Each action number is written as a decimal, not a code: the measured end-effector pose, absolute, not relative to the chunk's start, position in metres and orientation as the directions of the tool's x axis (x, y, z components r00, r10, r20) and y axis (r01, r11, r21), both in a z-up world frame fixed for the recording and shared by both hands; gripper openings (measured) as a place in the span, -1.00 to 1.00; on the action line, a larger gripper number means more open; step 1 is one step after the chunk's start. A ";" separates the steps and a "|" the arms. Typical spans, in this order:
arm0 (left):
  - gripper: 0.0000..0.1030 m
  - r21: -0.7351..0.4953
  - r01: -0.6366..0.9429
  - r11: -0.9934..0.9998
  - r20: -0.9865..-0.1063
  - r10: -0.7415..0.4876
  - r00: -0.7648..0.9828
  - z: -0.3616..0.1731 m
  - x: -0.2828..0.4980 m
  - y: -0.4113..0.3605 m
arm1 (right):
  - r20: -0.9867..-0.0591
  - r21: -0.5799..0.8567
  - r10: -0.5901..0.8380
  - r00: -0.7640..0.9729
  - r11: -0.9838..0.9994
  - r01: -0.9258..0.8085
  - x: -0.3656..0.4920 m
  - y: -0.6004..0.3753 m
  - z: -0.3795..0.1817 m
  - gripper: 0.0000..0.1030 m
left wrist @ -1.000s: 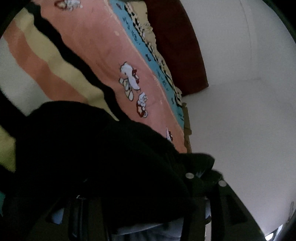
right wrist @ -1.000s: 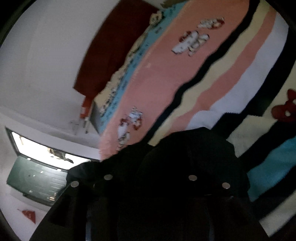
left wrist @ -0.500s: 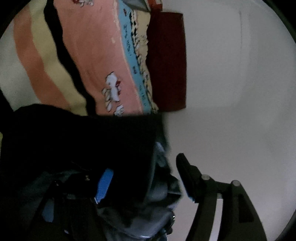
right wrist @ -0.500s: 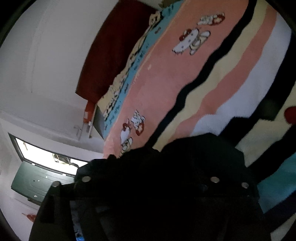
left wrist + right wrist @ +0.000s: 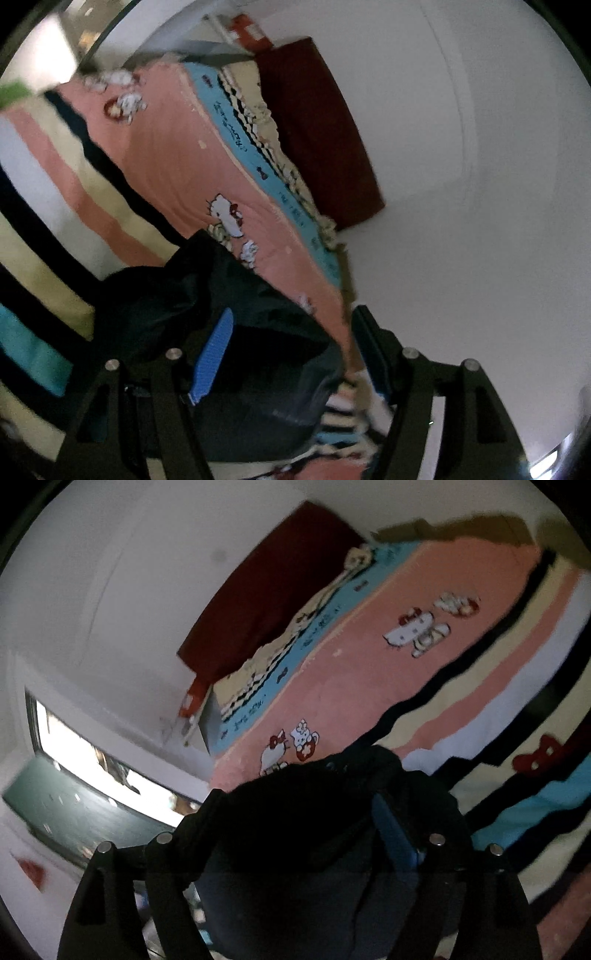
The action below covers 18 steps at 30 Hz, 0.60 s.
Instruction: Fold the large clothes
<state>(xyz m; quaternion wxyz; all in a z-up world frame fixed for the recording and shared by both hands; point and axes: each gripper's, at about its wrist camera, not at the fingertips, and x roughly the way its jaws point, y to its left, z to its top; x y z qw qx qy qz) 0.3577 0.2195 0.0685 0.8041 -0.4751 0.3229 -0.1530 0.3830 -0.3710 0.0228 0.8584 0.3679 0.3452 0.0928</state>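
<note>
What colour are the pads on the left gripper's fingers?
Blue pads, clearest in the left wrist view.

A bed carries a striped blanket (image 5: pixel 155 155) in pink, cream, black, white and teal, printed with cartoon cats (image 5: pixel 413 629). A dark red headboard (image 5: pixel 317 133) stands along its far edge against a white wall (image 5: pixel 480 184). A bright window (image 5: pixel 103 760) shows at the left.

A home bedroom: a bed spread with a pink, cream and black striped cartoon-cat blanket (image 5: pixel 177 155) fills the left of the frame, a dark red headboard (image 5: pixel 321 133) against plain white walls (image 5: pixel 480 184) upper centre.
</note>
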 end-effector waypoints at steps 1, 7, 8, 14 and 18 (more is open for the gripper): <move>0.26 -0.831 -0.059 0.553 -0.410 -0.537 0.737 0.077 0.353 0.214 | -0.537 0.671 0.410 0.738 0.737 0.079 0.378 -0.363 0.029 0.62; 0.27 -0.640 -0.010 0.768 -0.559 -0.457 0.691 0.088 0.350 0.156 | -0.616 0.493 0.387 0.686 0.869 -0.047 0.363 -0.301 0.042 0.64; 0.27 -0.613 0.000 0.790 -0.580 -0.451 0.678 0.083 0.354 0.145 | -0.631 0.457 0.383 0.675 0.886 -0.075 0.363 -0.289 0.041 0.64; 0.27 -0.475 0.074 0.877 -0.684 -0.421 0.596 0.037 0.388 0.073 | -0.716 0.289 0.345 0.606 0.938 -0.192 0.373 -0.233 0.011 0.64; 0.27 -0.375 0.130 0.918 -0.734 -0.379 0.564 0.014 0.418 0.031 | -0.746 0.267 0.337 0.575 0.942 -0.206 0.397 -0.221 -0.004 0.64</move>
